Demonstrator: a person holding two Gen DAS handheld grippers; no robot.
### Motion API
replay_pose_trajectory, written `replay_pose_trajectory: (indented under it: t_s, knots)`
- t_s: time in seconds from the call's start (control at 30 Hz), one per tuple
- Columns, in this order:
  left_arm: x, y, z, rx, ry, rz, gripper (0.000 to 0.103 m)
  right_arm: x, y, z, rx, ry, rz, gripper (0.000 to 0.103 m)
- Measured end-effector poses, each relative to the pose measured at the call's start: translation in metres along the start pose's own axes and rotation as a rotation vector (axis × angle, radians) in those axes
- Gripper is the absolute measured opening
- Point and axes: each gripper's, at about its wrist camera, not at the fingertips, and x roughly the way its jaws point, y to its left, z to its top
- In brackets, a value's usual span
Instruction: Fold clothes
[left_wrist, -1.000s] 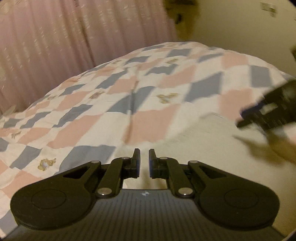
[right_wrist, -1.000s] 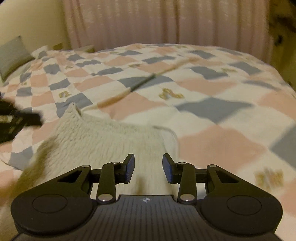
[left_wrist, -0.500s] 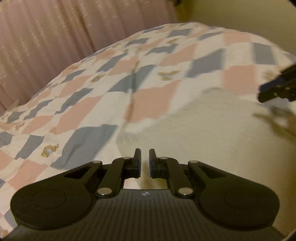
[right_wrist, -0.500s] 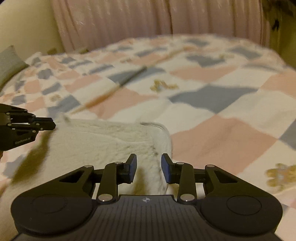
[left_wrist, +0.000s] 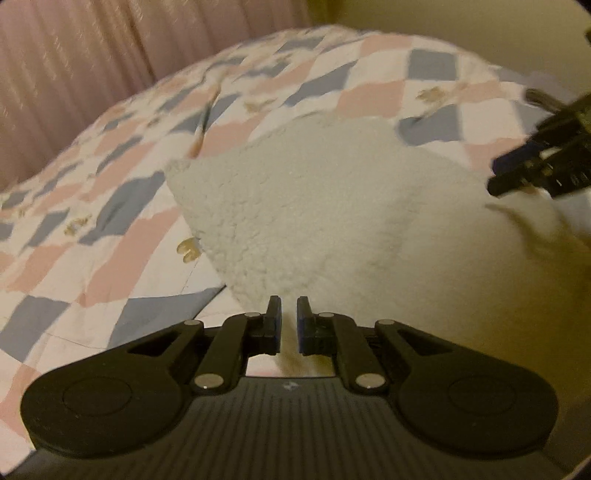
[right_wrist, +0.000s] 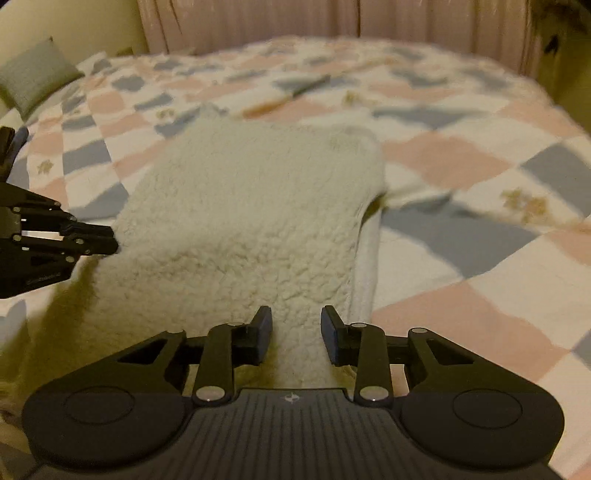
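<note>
- Fingers of the left gripper (left_wrist: 288, 321) stand a narrow slot apart with fleece between them; they seem to pinch it, though blur hides the contact.
- Right gripper (right_wrist: 296, 334) has a wider gap, pads astride a fleece ridge, apparently not clamped.
- Cream fleece garment (right_wrist: 251, 206) lies on the checked quilt (right_wrist: 461, 258), long axis running toward 12 o'clock from both grippers.
- Each gripper sits at a near corner, equally close.

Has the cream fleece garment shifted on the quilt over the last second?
Yes. In the right wrist view the fleece garment now reaches farther up the checked quilt, toward the curtain.
</note>
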Motion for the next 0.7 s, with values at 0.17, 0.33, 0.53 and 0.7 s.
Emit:
replay_pose_trajectory:
  t_s: [0.17,0.33,0.53,0.7]
  knots:
    - [-0.005,-0.047,-0.051,0.174,0.040,-0.006,0.002,-0.018,0.013,-0.031,-0.041,0.042,-0.003,0.034]
    - [-0.024,-0.052,-0.057,0.168,0.007,0.048,0.007,-0.010,0.020,-0.048,-0.131,0.083,-0.037,0.034]
    - [-0.058,-0.072,-0.096,0.363,0.033,0.133,0.011,-0.053,0.020,-0.068,-0.277,0.020,-0.058,0.038]
    - [-0.060,-0.094,-0.129,0.537,0.032,0.188,0.018,-0.067,0.023,-0.111,-0.539,0.036,-0.096,0.044]
